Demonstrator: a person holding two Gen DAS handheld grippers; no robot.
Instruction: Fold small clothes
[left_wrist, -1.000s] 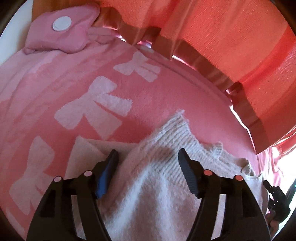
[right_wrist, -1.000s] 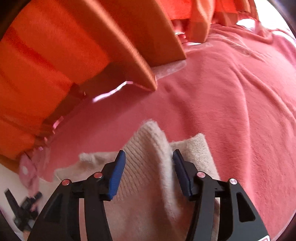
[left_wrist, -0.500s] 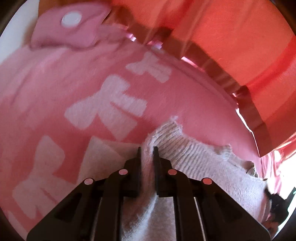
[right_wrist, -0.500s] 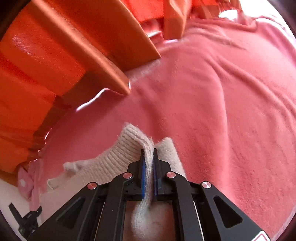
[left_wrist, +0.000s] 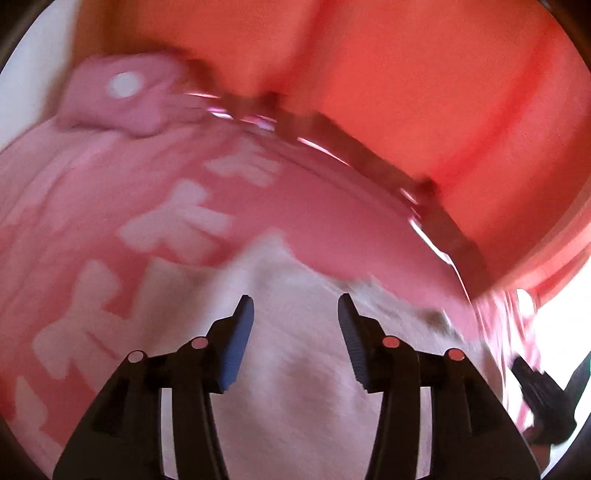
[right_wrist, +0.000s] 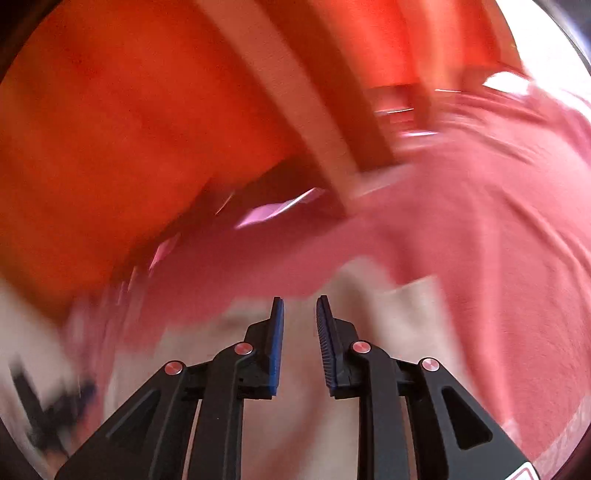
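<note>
A cream knitted garment (left_wrist: 295, 362) lies on a pink blanket with white bows (left_wrist: 110, 206). My left gripper (left_wrist: 295, 306) is open above the knit, its jaws wide apart with nothing between them. In the right wrist view the same cream garment (right_wrist: 406, 317) lies on the pink blanket (right_wrist: 498, 258). My right gripper (right_wrist: 300, 306) is open by a narrow gap just over the knit's edge and holds nothing. Both views are blurred by motion.
A pink folded cloth with a white dot (left_wrist: 125, 96) lies at the blanket's far left. Orange curtains (left_wrist: 406, 74) hang behind the bed edge. A wooden post (right_wrist: 295, 92) stands behind the blanket in the right wrist view. The other gripper's dark tip (left_wrist: 543, 391) shows at the right.
Both grippers were shut on the knit's ribbed edge half a second ago; now both have opened and let go. The garment lies flatter and both cameras have moved.
</note>
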